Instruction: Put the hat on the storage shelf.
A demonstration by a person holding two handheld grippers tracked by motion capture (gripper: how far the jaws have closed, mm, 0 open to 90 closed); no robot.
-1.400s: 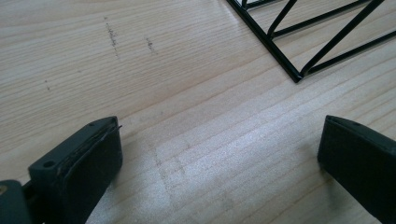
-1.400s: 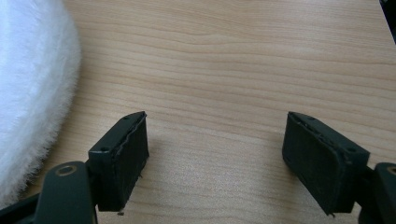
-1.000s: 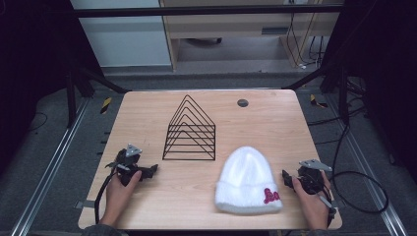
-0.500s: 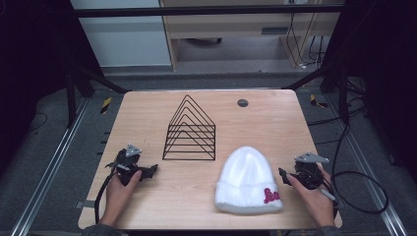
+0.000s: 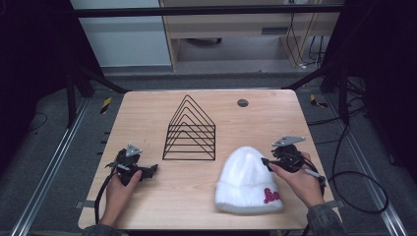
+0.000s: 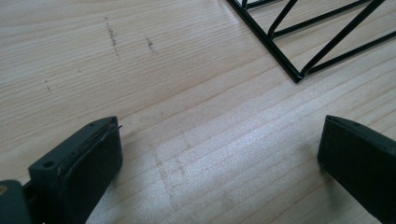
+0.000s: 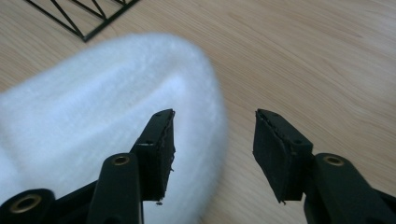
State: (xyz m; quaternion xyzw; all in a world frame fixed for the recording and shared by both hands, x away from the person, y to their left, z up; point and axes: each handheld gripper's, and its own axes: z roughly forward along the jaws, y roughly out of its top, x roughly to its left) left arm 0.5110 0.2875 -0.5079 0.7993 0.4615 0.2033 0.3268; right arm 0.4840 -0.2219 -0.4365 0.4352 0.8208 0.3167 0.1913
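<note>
White knit beanie (image 5: 248, 179) lies flat at table's (image 5: 147, 108) near right, red logo on cuff, just right of black wire rack (image 5: 191, 130). Right gripper (image 5: 268, 163) has advanced from table edge to beanie's right side over last second; likely lining up grab. Jaws partly spread, one over fabric edge, nothing pinched. Left gripper (image 5: 153, 169) unmoved, jaws wide apart, empty, resting near rack corner.

Wire rack (image 6: 299, 42): cut off by the left gripper view's top edge. White beanie (image 7: 93, 126): blurred, partly hidden behind one jaw. Red marking (image 5: 269, 195) on beanie: too small to read.
</note>
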